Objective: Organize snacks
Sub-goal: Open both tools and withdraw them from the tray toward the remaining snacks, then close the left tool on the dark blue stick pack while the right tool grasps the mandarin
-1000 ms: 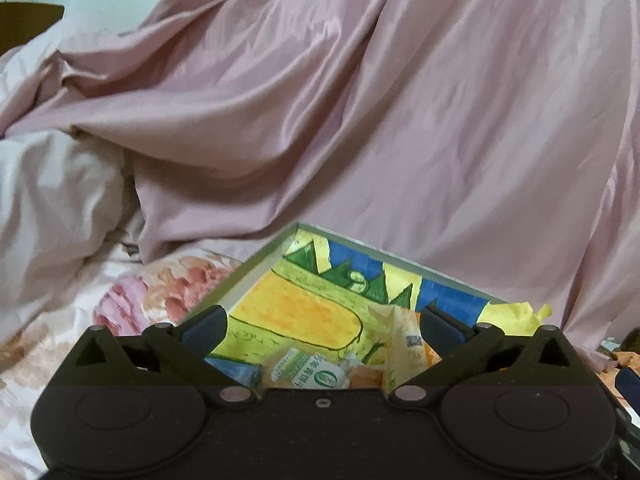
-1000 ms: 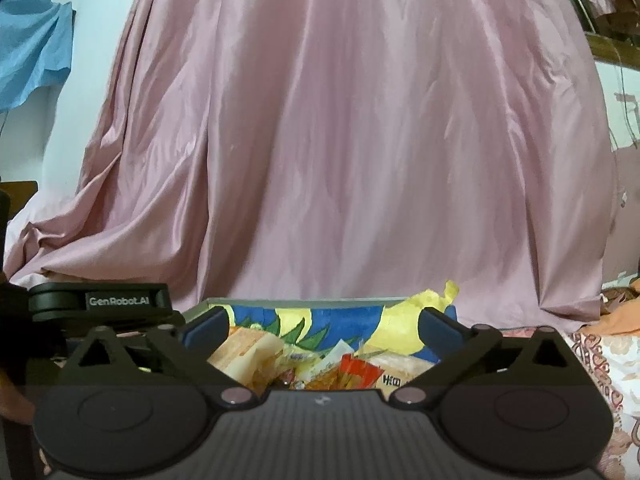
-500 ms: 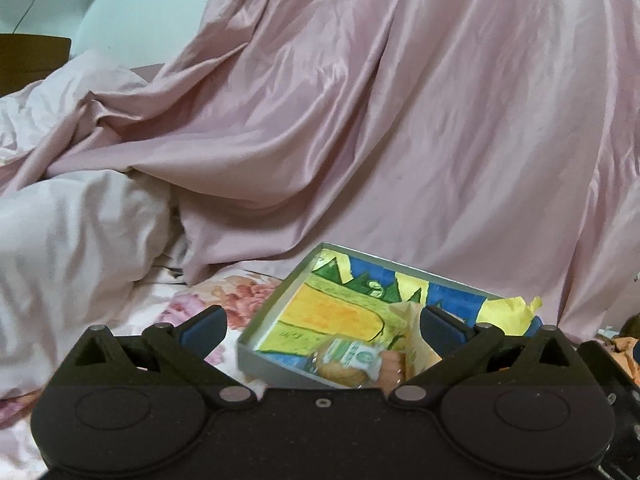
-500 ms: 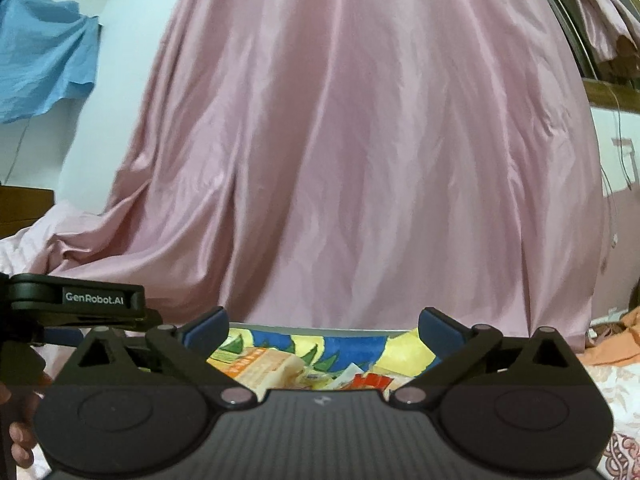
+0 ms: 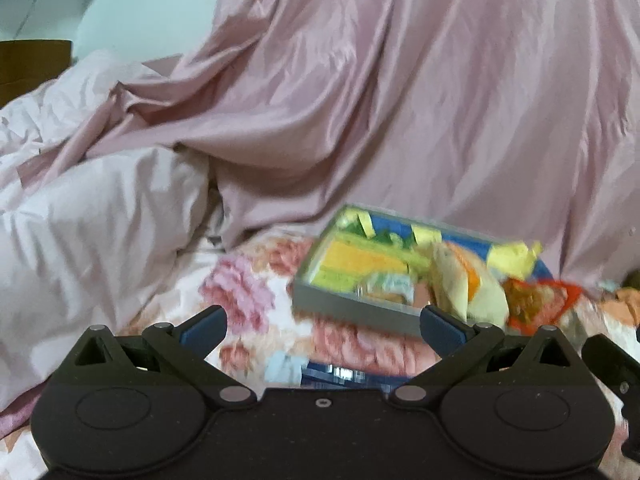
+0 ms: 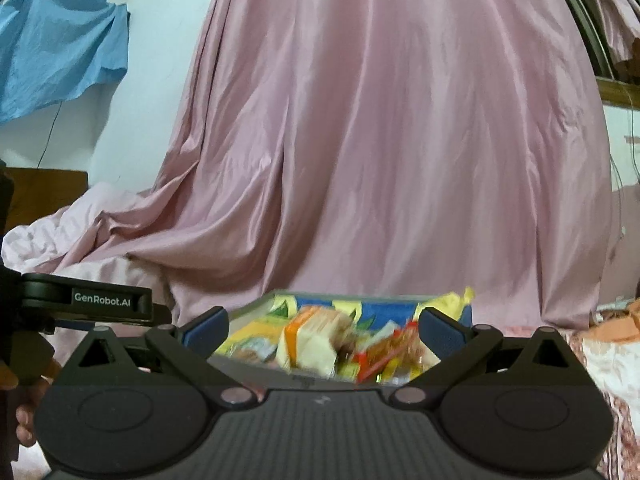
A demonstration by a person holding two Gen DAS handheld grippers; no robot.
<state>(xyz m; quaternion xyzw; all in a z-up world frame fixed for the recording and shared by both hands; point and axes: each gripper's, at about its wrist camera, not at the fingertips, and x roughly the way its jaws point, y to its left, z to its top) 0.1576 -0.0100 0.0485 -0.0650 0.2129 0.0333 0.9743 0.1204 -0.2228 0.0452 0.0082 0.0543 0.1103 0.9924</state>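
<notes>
A shallow grey box with a bright yellow, green and blue lining lies on the flowered bedspread and holds several snack packets. A red-edged packet sits at its right end. My left gripper is open and empty, drawn back to the left of the box. My right gripper is open and empty, just before the box, with an orange-and-cream packet and red packets seen between its fingers.
A pink satin drape hangs behind the box. A pale rumpled quilt lies at the left. A blue cloth hangs on the wall. The left gripper body shows at the left of the right wrist view.
Both grippers have pulled back from the box; the left one also moved left, so the box now lies farther off and to its right. Both stayed open.
</notes>
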